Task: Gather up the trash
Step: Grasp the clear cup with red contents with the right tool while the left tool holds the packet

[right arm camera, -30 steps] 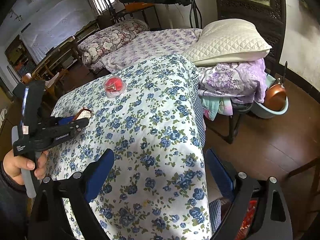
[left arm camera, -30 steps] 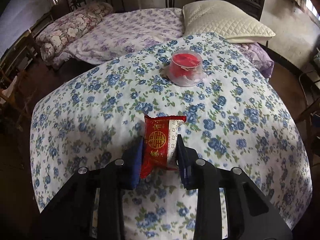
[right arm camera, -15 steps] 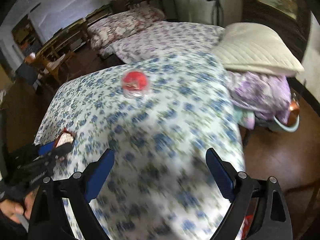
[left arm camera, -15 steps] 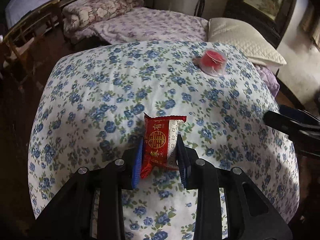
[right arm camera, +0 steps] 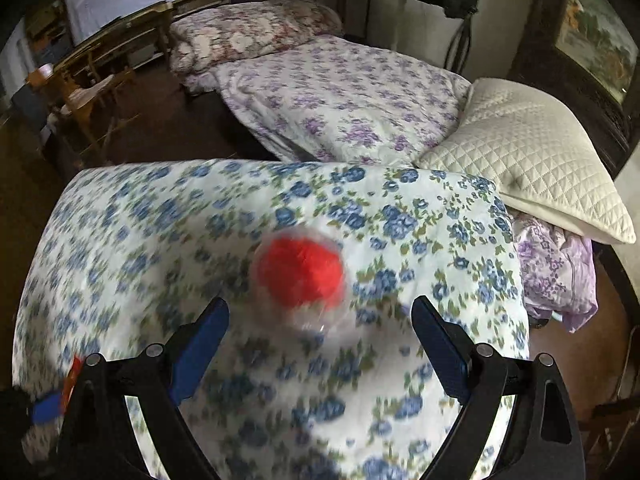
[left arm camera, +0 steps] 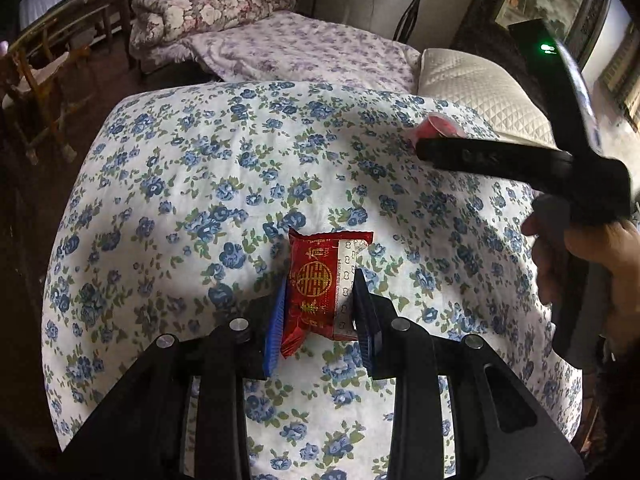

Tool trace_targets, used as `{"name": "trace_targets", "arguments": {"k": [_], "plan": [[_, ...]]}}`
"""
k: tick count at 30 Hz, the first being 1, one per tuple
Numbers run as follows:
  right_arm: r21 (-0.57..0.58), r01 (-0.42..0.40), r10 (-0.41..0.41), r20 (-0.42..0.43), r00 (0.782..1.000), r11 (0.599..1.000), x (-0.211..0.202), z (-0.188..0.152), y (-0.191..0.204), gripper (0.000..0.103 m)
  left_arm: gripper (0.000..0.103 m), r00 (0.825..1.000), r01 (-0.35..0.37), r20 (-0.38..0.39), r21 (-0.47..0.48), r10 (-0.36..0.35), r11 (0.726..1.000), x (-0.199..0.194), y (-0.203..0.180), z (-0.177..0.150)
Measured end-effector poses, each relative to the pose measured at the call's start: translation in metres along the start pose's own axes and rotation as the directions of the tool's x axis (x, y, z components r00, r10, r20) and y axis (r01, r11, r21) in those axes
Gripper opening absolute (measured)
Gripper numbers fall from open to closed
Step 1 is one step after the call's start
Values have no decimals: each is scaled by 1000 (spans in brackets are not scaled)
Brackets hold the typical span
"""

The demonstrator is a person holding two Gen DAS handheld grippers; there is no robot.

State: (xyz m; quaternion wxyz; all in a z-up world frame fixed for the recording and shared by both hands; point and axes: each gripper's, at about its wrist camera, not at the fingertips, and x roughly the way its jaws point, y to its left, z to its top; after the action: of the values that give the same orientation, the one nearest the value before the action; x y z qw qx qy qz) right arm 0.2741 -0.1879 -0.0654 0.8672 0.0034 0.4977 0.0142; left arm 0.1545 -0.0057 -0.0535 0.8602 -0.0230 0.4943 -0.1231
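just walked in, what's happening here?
A person is picking trash off a bed with a tool in each hand. The left tool is clamped on a red snack wrapper, held above the blue flowered quilt. The right tool is open and lined up on a clear plastic cup with red inside that sits on the quilt, not yet gripped.

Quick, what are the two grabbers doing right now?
Left gripper: shut on the red wrapper.
Right gripper: open, holding nothing, with the clear cup of red stuff just ahead of it.
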Motion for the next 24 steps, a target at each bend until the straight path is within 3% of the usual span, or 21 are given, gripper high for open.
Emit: {"name": "trace_targets", "arguments": {"k": [4, 7, 14, 24], "plan": [[35, -12, 12, -4, 1000, 999, 9, 4, -4, 88, 32, 1000, -6, -4, -12, 6, 1000, -1, 1, 0], [10, -17, 17, 6, 1000, 1000, 5, 3, -2, 56, 32, 1000, -21, -5, -11, 21, 1000, -1, 0, 0], [-2, -77, 77, 53, 996, 997, -38, -31, -12, 56, 32, 999, -32, -15, -6, 32, 999, -1, -6, -1], [95, -127, 121, 65, 990, 987, -130, -157, -45, 56, 32, 999, -32, -3, 37, 32, 999, -27, -36, -20]]}}
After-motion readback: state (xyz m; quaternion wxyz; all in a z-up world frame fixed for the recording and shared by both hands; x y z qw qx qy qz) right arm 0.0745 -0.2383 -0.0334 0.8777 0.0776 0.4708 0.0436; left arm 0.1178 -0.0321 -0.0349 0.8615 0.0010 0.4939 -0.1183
